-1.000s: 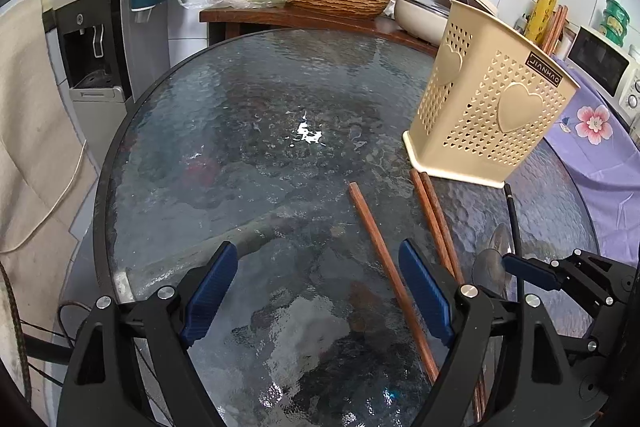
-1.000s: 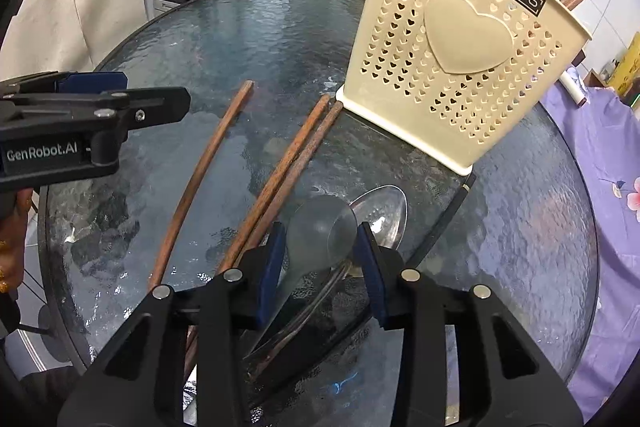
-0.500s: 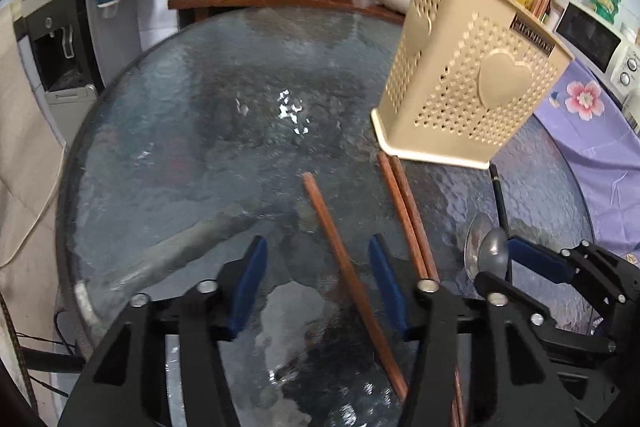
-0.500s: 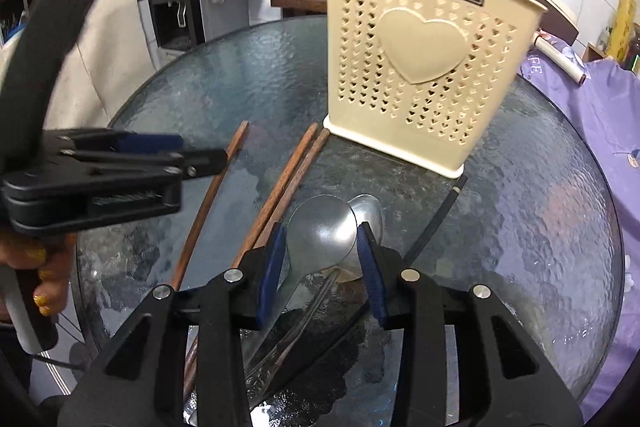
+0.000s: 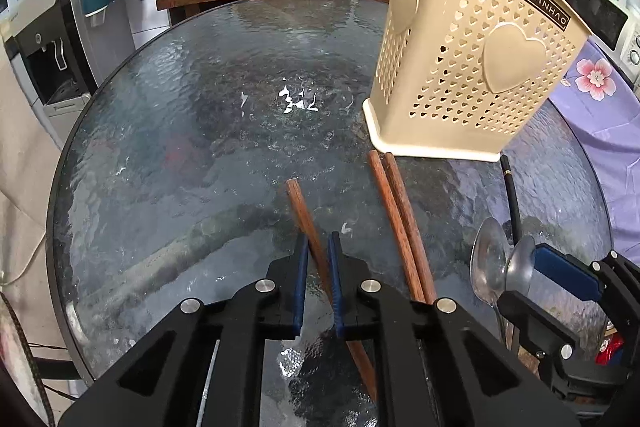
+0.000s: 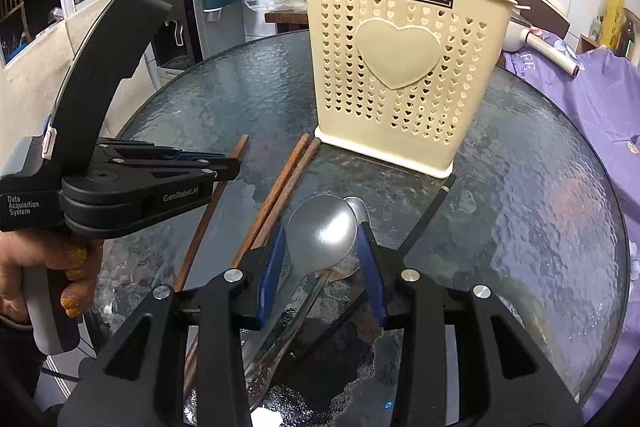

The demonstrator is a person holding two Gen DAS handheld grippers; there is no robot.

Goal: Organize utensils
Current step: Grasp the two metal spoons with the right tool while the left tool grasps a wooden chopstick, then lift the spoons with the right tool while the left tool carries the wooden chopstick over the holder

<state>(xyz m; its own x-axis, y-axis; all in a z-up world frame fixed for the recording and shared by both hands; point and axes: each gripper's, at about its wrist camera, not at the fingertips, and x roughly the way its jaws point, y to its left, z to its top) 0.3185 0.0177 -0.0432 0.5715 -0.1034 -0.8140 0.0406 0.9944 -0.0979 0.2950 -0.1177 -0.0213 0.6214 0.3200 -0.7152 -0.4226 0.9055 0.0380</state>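
Both pickups look made: the left gripper [image 5: 318, 269] pinches 1 chopstick [image 5: 308, 223] lying near the basket [image 5: 460, 75], the right gripper [image 6: 320, 259] clamps a spoon [image 6: 322, 231], and next each needs lifting over the basket's rim.

Two close wrist views angled down along the fingers, sharing the glass table [image 5: 168, 131] and basket [image 6: 400, 67].

At the lower left of the right wrist view we see our left gripper [image 6: 230, 165]: black body, grey grip, white "GenRobot.AI" and "Data Acquisition System" lettering, silver screws. Our hand [image 6: 48, 279] wears gold glitter nail polish. Blue pads [image 5: 299, 287] line the fingers.
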